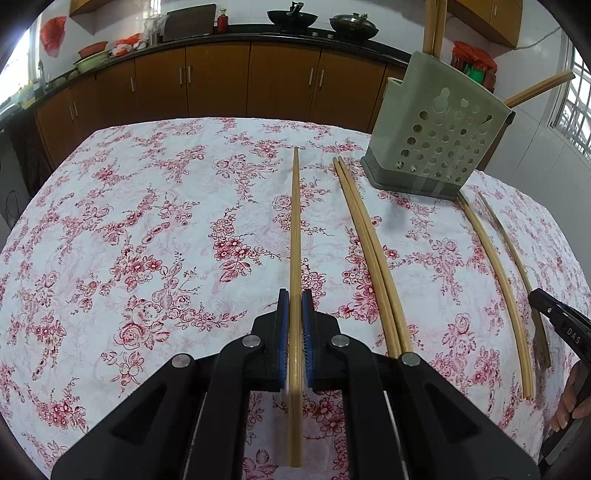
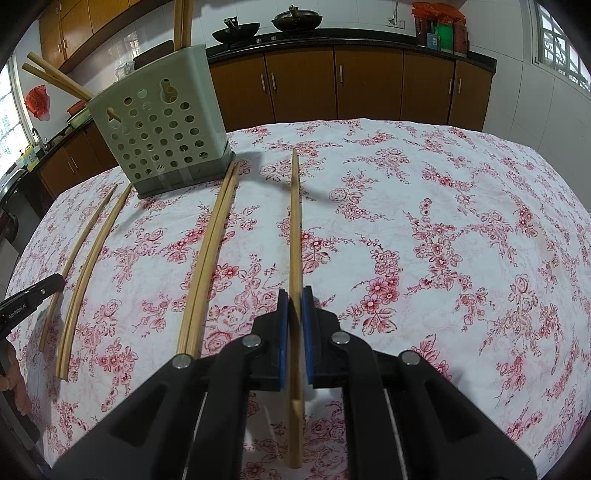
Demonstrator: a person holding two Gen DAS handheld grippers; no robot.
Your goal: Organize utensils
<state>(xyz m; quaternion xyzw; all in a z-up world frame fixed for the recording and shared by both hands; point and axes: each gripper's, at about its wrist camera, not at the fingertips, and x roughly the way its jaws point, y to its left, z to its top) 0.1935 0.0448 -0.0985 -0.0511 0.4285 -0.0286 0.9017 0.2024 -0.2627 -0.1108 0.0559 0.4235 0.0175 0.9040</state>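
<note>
Left gripper [image 1: 295,299] was clamped on a single bamboo chopstick [image 1: 295,221], my ribbed blue pads [image 1: 283,317] pressing its sides from left and right. The stick was slim, pale tan and smooth, running straight ahead over the table and also sticking out behind the pads toward me.

My right gripper [image 2: 294,297] was closed the same way on a second chopstick [image 2: 294,221], its squared butt end showing just behind the blue pads [image 2: 283,325] and its narrow tip pointing forward.

Both hovered above a white cotton tablecloth [image 1: 147,221] printed with red and pink roses, slightly wrinkled.

A loose pair of chopsticks [image 1: 369,258] lay on the cloth touching side by side, their far tips just beside the base of the utensil holder [image 1: 439,147]. Two more sticks [image 1: 503,280] lay apart from each other, further out on the cloth.

That holder was a grey-green plastic caddy, boxy with rounded corners, its front wall punched with rows of round holes and sitting on a darker drip tray. Several chopsticks [image 1: 434,26] stood in it, some upright, others leaning out at a slant.

Behind the table ran brown wooden cabinets [image 1: 221,81] under a dark countertop with two black woks [image 1: 291,16].
</note>
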